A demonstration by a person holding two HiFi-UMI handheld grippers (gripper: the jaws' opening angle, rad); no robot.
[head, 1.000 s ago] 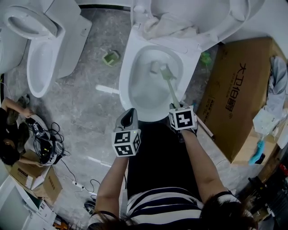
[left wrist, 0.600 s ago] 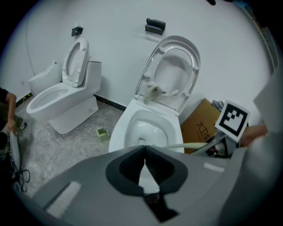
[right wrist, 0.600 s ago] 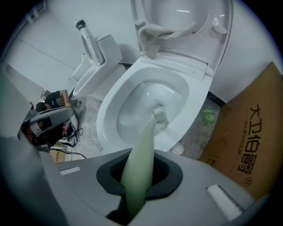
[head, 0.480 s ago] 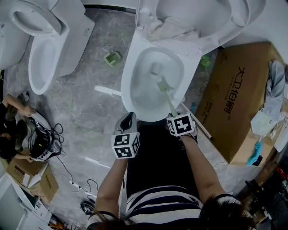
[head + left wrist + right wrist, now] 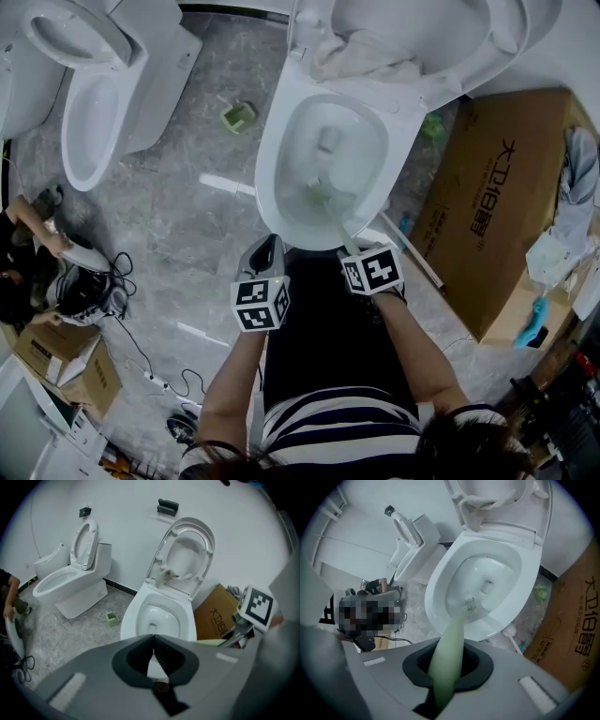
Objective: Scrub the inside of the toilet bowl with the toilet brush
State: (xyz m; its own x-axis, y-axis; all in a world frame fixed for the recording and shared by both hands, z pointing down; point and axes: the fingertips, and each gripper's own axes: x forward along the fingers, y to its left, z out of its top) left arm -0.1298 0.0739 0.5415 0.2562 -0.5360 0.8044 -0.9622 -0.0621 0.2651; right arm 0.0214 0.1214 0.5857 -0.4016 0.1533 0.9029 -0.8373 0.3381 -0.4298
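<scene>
Nearest, the right gripper (image 5: 447,667) is clamped on the upper end of the brush (image 5: 449,644), its pale green handle running out between the jaws and down into the bowl (image 5: 436,588). The left gripper (image 5: 153,660) hangs just beside it with its jaws pressed together on nothing, above the bowl's near rim.

The handle looks like smooth, stiff plastic: light to carry, but likely slick once wet. Held this far from the working end, it is a long lever, so sideways scrubbing force could twist it in the jaws. A firm pinch high on the shaft, as it is held now, seems the right hold. The bristles should give under pressure, while the porcelain is hard and will not mark.

Farther on, the brush head (image 5: 469,604) sits low on the bowl's near inner wall, short of the drain. It seems to be touching the wall, though the head view is too small to be sure.

Beyond that, the seat and lid (image 5: 422,37) stand raised with a cloth (image 5: 361,56) draped at the hinge. A box (image 5: 487,187) stands to the right, and a second toilet (image 5: 94,103) well off to the left.
</scene>
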